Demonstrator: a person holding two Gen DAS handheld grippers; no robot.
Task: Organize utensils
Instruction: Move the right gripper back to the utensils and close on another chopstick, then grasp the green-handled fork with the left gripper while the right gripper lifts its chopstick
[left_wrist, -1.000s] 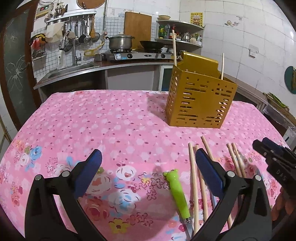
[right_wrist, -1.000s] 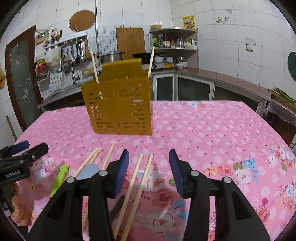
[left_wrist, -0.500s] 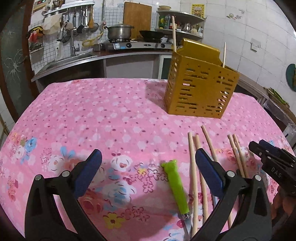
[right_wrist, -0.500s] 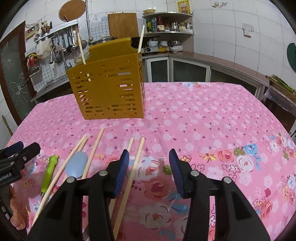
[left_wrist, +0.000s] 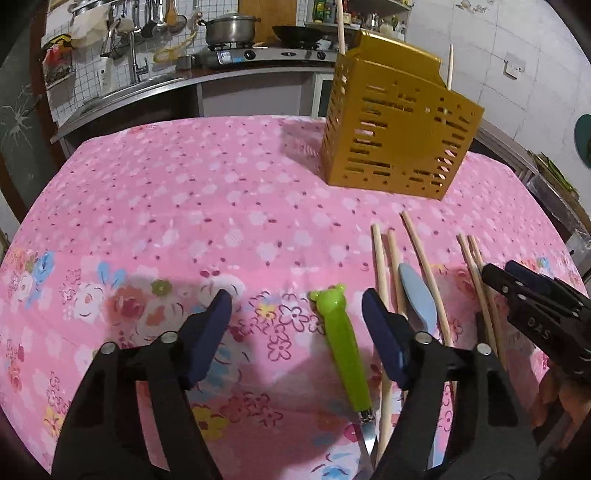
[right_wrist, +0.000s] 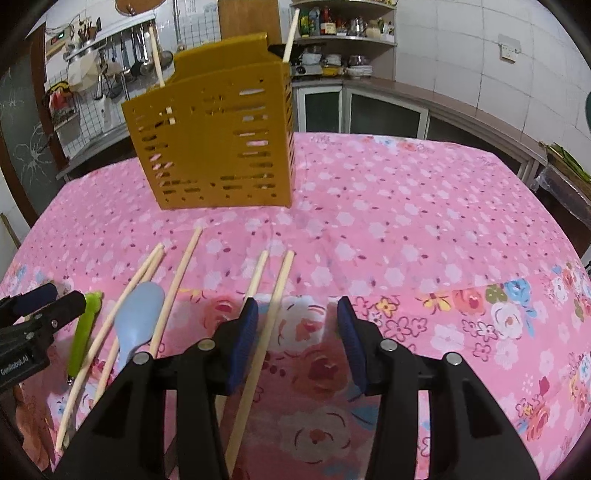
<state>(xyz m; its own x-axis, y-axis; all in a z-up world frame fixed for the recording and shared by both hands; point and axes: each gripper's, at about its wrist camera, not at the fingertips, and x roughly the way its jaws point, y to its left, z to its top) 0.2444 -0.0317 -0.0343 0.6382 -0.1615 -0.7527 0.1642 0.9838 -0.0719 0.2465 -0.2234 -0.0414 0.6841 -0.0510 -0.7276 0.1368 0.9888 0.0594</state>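
Observation:
A yellow slotted holder (left_wrist: 399, 140) (right_wrist: 214, 147) stands on the pink floral tablecloth (left_wrist: 184, 206), with two chopsticks upright in it. Several loose chopsticks (left_wrist: 421, 254) (right_wrist: 181, 277), a pale blue spoon (left_wrist: 415, 295) (right_wrist: 138, 314) and a green-handled utensil (left_wrist: 340, 343) (right_wrist: 86, 332) lie in front of it. My left gripper (left_wrist: 295, 306) hangs low over the green handle. Its jaws are closing, with the handle between them near the right pad, untouched. My right gripper (right_wrist: 297, 310) stands partly open over one chopstick (right_wrist: 273, 317), which runs between its pads. Another chopstick passes under its left finger.
Behind the table runs a kitchen counter with a sink (left_wrist: 122, 92), a stove and pot (left_wrist: 229, 33), and shelves (right_wrist: 343, 37). In each view the other gripper sits close beside the utensils. A hand (left_wrist: 554, 398) shows at the lower right of the left wrist view.
Both grippers have tipped downward and sunk closer to the utensils. The left jaws have narrowed around the green handle. The right jaws keep the same gap.

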